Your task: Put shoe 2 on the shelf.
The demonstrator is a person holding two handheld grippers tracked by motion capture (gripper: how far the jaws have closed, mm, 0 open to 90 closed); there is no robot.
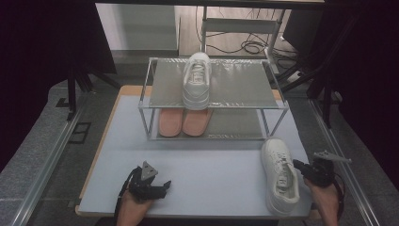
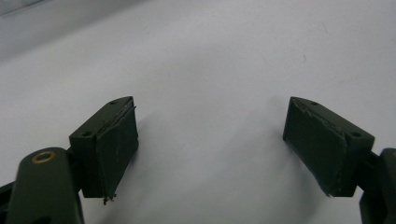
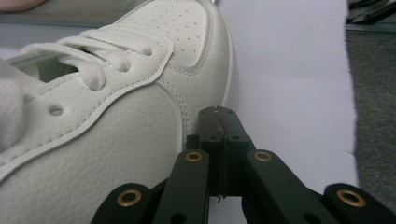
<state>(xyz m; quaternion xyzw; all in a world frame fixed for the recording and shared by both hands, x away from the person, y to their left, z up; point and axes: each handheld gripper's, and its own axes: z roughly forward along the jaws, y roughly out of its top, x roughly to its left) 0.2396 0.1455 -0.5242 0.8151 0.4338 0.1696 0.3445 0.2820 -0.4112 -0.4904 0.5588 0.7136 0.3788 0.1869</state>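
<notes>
A white sneaker [image 1: 280, 175] lies on the table at the near right, toe pointing away. My right gripper [image 1: 297, 165] is shut with nothing between its jaws, its tip against or just beside the shoe's right side; in the right gripper view the closed tip [image 3: 219, 122] sits by the white sneaker [image 3: 116, 116] at its sole edge. Another white sneaker [image 1: 196, 80] stands on the rack's top shelf. My left gripper [image 1: 162, 186] rests low over the table at the near left, open, its pads [image 2: 116, 144] wide apart over bare white surface.
A metal two-shelf rack [image 1: 212, 96] stands at the table's far middle. A pair of pink insoles or slippers [image 1: 184, 121] lies on its lower shelf. The white tabletop [image 1: 211, 165] ends close to the shoe on the right. Cables lie on the floor behind.
</notes>
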